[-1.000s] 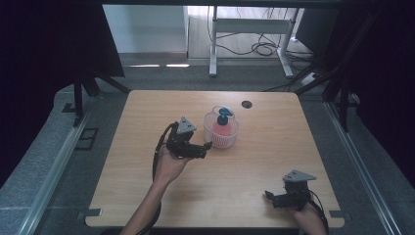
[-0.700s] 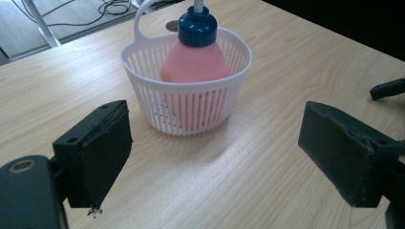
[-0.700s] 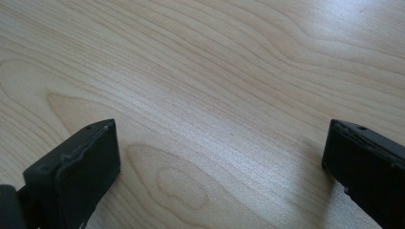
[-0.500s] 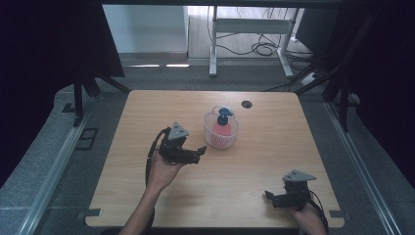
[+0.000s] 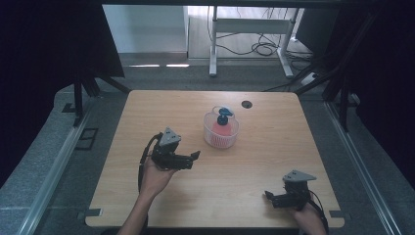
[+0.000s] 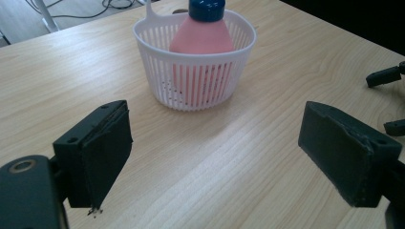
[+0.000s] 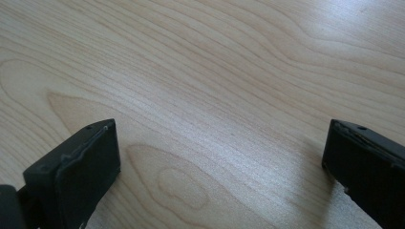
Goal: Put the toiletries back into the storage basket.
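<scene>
A white slatted basket [image 5: 221, 138] [image 6: 197, 83] stands at the table's middle, a little toward the far side. Upright inside it is a pink bottle [image 5: 221, 128] [image 6: 202, 36] with a blue cap [image 5: 224, 115]. My left gripper [image 5: 195, 157] [image 6: 219, 152] is open and empty, held left of and nearer than the basket, its jaws pointing right toward it with a gap of bare wood between. My right gripper [image 5: 267, 197] [image 7: 224, 167] rests low at the near right corner, open, jaws wide over bare wood.
The wooden table [image 5: 254, 161] has a small dark round hole [image 5: 246, 104] at the far edge right of the basket. The right gripper's jaw tips [image 6: 384, 76] show at the right edge of the left gripper view. Dark floor and metal rails surround the table.
My left gripper has drawn back from the basket toward the near left, leaving the bottle standing in it. The right gripper has stayed put.
</scene>
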